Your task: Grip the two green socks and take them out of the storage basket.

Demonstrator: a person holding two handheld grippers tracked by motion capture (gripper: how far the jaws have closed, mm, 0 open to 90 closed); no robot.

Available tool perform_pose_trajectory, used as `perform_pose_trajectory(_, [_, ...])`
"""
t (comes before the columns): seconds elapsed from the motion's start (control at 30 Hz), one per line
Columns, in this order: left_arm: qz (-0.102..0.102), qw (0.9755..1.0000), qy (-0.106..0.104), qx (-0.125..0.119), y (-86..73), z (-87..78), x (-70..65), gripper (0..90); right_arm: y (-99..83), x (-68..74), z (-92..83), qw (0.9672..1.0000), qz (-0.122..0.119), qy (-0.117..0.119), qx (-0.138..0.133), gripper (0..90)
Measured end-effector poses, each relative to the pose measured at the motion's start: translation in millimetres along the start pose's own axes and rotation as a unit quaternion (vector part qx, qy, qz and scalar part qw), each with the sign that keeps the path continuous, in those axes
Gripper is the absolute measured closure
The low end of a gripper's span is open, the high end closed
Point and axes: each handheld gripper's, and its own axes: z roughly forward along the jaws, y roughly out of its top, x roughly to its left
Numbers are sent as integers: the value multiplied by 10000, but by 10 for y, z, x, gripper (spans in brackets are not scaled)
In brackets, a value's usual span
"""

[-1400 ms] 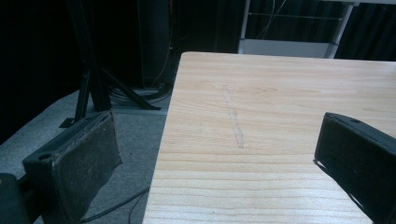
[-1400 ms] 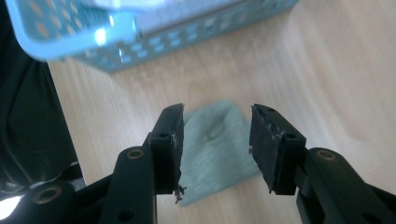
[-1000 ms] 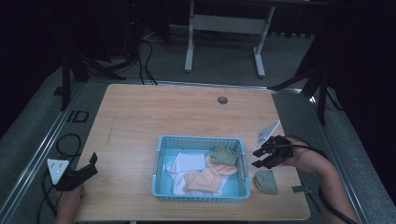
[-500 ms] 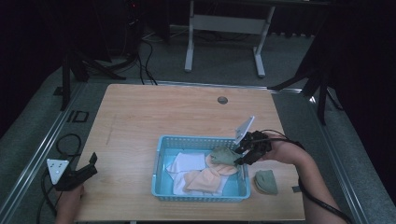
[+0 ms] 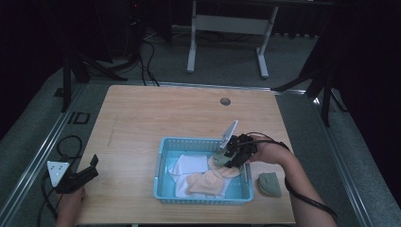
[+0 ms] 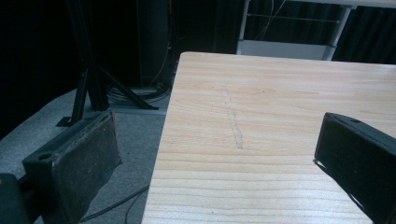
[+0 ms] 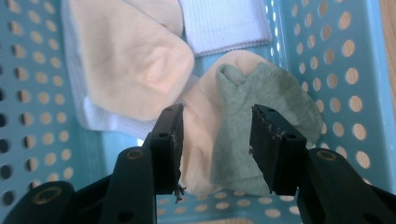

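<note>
Right hand-held gripper (image 5: 226, 153) moved from table's right edge to over basket (image 5: 161, 156), above green sock (image 7: 261, 107).

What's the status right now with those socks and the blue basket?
Right hand-held gripper open over green sock in basket. Left hand-held gripper open, idle. Second green sock on table. Nothing blocking.

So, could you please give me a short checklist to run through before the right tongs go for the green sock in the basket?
1. Right tongs over the blue basket: ok.
2. Jaws apart, nothing clamped between them: ok.
3. Green sock in the basket under the jaw gap: ok, though it lies more toward one jaw.
4. Sock free of the others: not ok, it rests on a peach sock, which could come up too.
5. Second green sock on the table beside the basket, out of the way: ok.
6. Left tongs parked open at the table edge: ok.
</note>
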Motion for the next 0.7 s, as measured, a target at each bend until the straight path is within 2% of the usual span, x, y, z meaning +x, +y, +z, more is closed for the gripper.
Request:
perform_pose_trajectory(0.13, [-2,10000,-1,2,0,0,0,5,10,-42,104,9999,41,17,129,526])
perform_pose_trajectory(0.47, [0,10000,-5,-3,0,0,0,5,88,-69,367,9990,-22,-200,395,511])
perform_pose_trajectory(0.63, [-1,10000,-7,-9,-1,0,0,5,59,-90,465,9981,63,-312,534,647])
perform_pose_trajectory(0.7, [2,10000,-5,-3,-1,0,-1,5,54,-97,446,9984,112,-311,468,776])
